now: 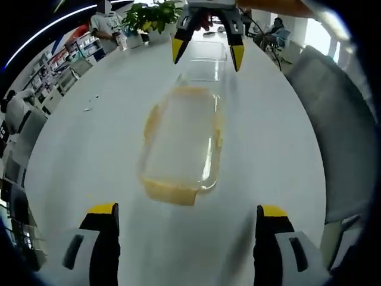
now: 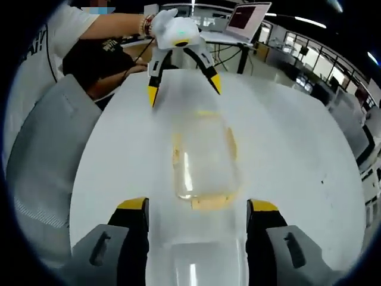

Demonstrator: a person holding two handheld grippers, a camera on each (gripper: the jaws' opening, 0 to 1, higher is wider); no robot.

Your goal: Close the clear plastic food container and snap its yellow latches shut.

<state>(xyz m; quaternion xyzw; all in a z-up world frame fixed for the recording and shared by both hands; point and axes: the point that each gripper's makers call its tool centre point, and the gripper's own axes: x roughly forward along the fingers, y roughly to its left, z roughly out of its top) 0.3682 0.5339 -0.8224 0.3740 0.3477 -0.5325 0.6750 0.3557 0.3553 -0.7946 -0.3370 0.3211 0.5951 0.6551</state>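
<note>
On the white table (image 1: 89, 155), the clear plastic food container (image 1: 181, 140) lies between the two grippers, its yellow latches (image 1: 171, 192) showing at its rim. From the left gripper view, the left gripper (image 1: 187, 229) hangs just short of the container's near end, jaws spread wide and grasping nothing. Beyond the container's far end the right gripper (image 1: 208, 50) faces it, its yellow-tipped jaws also parted and empty, straddling the clear lid (image 1: 207, 59) that lies flat past the container. In the right gripper view, that lid (image 2: 196, 262) sits between the right gripper's (image 2: 196, 223) jaws, and the left gripper (image 2: 183, 80) stands released beyond the container (image 2: 202, 158). A potted plant (image 1: 152, 16) stands at the table's far edge beyond the container.
</note>
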